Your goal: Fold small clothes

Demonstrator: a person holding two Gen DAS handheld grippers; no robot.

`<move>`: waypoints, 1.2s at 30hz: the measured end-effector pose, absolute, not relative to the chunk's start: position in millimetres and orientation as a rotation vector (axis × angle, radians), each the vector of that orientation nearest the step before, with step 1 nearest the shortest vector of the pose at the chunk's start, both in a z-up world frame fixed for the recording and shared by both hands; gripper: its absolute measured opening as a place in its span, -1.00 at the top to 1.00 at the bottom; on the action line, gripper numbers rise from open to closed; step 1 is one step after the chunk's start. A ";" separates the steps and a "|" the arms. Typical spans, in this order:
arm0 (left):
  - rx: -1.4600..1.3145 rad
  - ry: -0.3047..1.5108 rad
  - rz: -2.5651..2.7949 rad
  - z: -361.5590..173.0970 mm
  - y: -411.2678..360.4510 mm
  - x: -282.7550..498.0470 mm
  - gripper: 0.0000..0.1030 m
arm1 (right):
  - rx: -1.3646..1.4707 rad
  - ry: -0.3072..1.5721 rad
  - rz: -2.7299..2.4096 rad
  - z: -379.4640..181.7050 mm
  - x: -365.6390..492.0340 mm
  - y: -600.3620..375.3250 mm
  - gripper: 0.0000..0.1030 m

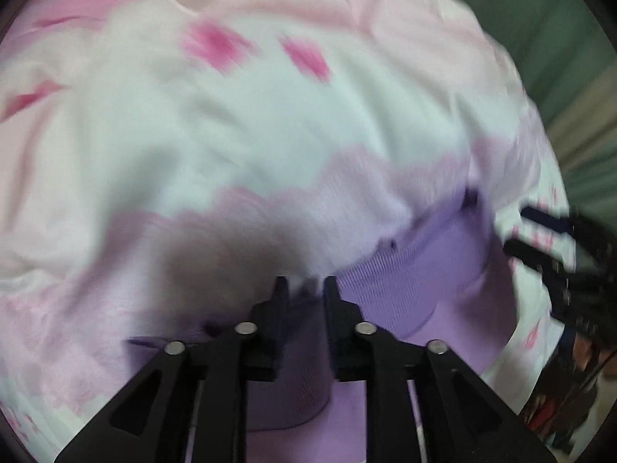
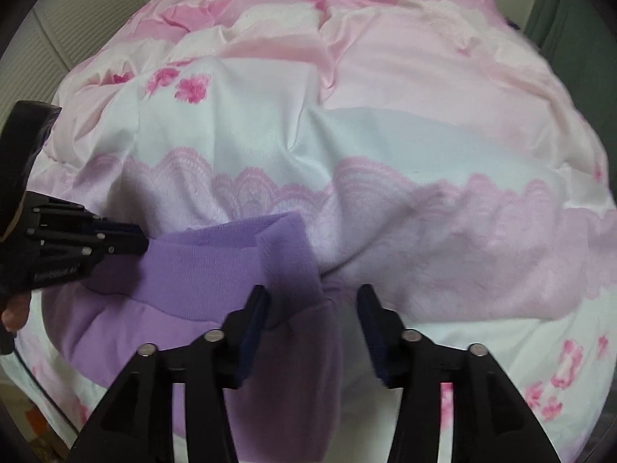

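Note:
A small purple garment (image 2: 200, 270) with a ribbed band lies on a pink and white floral quilt (image 2: 385, 115). In the left wrist view the garment (image 1: 405, 270) shows blurred, and my left gripper (image 1: 304, 285) has its jaws narrow, pinching the garment's ribbed edge. In the right wrist view the left gripper (image 2: 131, 241) shows at the left, closed at the garment's left corner. My right gripper (image 2: 312, 297) is open, its jaws astride the garment's right edge, with cloth between them. The right gripper (image 1: 520, 231) also shows at the right of the left wrist view.
The quilt (image 1: 270, 115) covers a bed and fills both views, with wrinkles and a lace-pattern band. A green wall (image 1: 540, 19) lies beyond the bed's right side. A louvred white door (image 2: 77, 11) stands at the upper left.

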State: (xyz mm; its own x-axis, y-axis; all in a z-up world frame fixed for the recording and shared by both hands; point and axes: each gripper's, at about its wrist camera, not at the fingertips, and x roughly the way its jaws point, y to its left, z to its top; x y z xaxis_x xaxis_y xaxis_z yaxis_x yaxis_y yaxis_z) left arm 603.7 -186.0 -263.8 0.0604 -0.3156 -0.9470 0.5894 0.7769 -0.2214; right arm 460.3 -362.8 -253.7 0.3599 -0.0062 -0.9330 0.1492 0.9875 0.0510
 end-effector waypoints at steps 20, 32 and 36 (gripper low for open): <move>-0.036 1.326 -0.473 -274.6 -18.5 487.3 -0.36 | 0.131 1.266 0.055 -236.0 418.1 -258.1 -0.17; -0.316 1.353 -0.536 -327.8 3.2 526.5 -0.36 | 0.084 1.326 0.067 -272.3 435.8 -195.6 -0.17; -0.312 1.342 -0.641 -335.1 -8.5 531.7 0.05 | 0.044 1.358 0.042 -286.1 442.5 -190.0 -0.17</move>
